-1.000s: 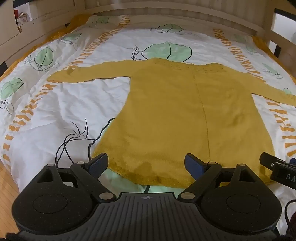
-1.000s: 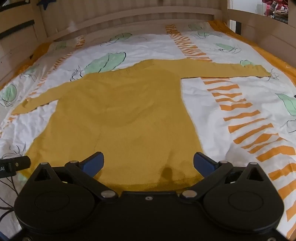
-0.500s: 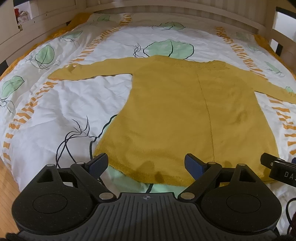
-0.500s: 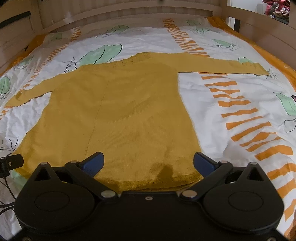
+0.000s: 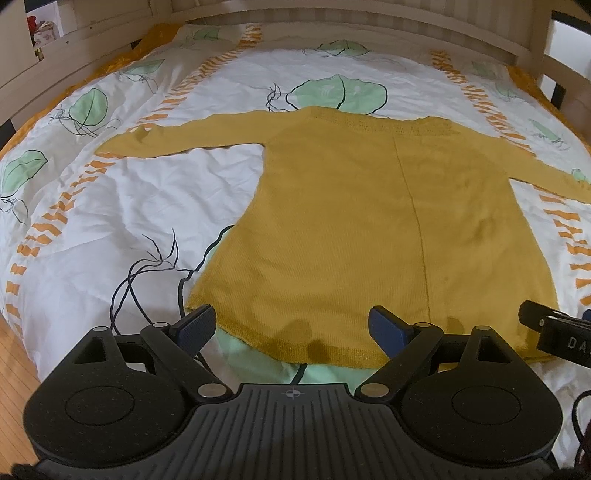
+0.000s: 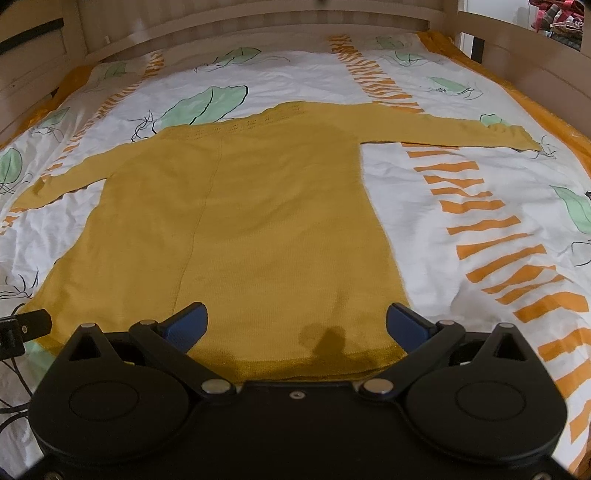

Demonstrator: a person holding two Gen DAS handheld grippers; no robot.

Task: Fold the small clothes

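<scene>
A yellow knitted sweater [image 5: 369, 221] is lying flat on a bed, spread over a white bedcover [image 5: 122, 206] printed with green leaves and orange stripes, with its hem nearest the cameras and its neckline pointing toward the wooden headboard [image 5: 332, 29]. Both sleeves are stretching straight out to the sides, one reaching toward the left edge of the bed and the other toward the right. A thin vertical seam is running down the body of the sweater from neckline to hem. The left gripper [image 5: 291, 328] is hovering just above the hem near the sweater's left corner, its two blue-padded fingers [image 5: 195, 326] spreading wide with nothing between them except the cloth lying below. The right gripper [image 6: 295, 325] is hanging over the hem near the right corner in the same way, its fingers [image 6: 406, 325] also standing far apart and gripping nothing. In the left wrist view, part of the right gripper is showing at the right edge, beside the hem; in the right wrist view, a bit of the left gripper is peeking in at the left edge. A strip of wooden floor [image 5: 14, 354] is showing beside the bed at the lower left.
</scene>
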